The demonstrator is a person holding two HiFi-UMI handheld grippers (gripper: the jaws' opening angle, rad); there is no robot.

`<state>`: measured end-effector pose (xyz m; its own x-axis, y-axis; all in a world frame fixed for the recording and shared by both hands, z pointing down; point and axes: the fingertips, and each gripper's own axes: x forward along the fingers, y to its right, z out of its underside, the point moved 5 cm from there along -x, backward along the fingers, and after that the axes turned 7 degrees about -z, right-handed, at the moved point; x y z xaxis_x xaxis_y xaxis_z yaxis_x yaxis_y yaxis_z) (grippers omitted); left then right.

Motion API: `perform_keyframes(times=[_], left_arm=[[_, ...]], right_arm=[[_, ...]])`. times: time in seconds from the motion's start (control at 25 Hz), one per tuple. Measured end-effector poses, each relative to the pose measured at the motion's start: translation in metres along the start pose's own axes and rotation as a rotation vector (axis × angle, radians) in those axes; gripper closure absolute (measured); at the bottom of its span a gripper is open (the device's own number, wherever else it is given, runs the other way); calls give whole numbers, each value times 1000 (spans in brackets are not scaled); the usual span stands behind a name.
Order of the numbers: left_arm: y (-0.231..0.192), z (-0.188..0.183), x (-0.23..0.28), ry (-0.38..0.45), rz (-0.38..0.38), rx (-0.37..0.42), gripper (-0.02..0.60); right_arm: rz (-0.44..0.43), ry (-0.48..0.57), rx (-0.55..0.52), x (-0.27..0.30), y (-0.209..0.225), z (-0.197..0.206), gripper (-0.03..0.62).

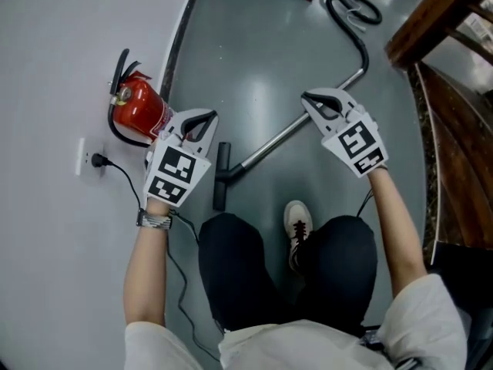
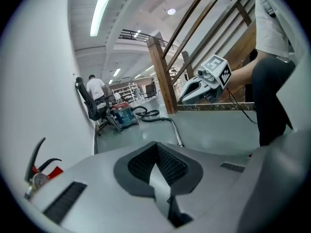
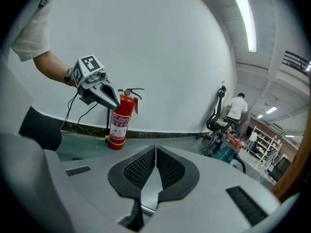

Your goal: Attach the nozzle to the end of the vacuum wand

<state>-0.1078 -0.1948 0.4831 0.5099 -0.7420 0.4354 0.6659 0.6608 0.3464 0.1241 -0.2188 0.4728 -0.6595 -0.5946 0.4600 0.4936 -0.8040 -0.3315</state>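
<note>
The metal vacuum wand (image 1: 293, 133) lies slanted on the grey floor, and its near end sits in the black floor nozzle (image 1: 221, 177). Both grippers hang in the air above the floor, apart from the wand. My left gripper (image 1: 209, 116) is over the nozzle's left side, shut and holding nothing (image 2: 156, 147). My right gripper (image 1: 306, 97) hovers beside the wand's middle, its jaws together with nothing between them (image 3: 155, 149). Each gripper appears in the other's view: the right gripper (image 2: 181, 100) and the left gripper (image 3: 116, 106).
A red fire extinguisher (image 1: 139, 106) stands against the white wall at the left, near a plugged socket (image 1: 96, 160). The black hose (image 1: 350, 21) runs to a blue-green vacuum (image 2: 121, 115) further off. A wooden stair railing (image 1: 431, 14) borders the right. A person (image 3: 238, 108) stands far away.
</note>
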Motion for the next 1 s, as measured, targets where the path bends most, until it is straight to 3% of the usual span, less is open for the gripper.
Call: perform_keyframes(times=[0.52, 0.76, 1.0], left_arm=[[-35, -125, -51, 131, -76, -95, 581], [-62, -206, -91, 139, -75, -134, 581], [-91, -304, -153, 149, -58, -176, 581]], right_arm=[[50, 107, 36, -83, 62, -86, 566], [54, 129, 85, -131, 87, -162, 566], [73, 161, 150, -204, 109, -267, 566]])
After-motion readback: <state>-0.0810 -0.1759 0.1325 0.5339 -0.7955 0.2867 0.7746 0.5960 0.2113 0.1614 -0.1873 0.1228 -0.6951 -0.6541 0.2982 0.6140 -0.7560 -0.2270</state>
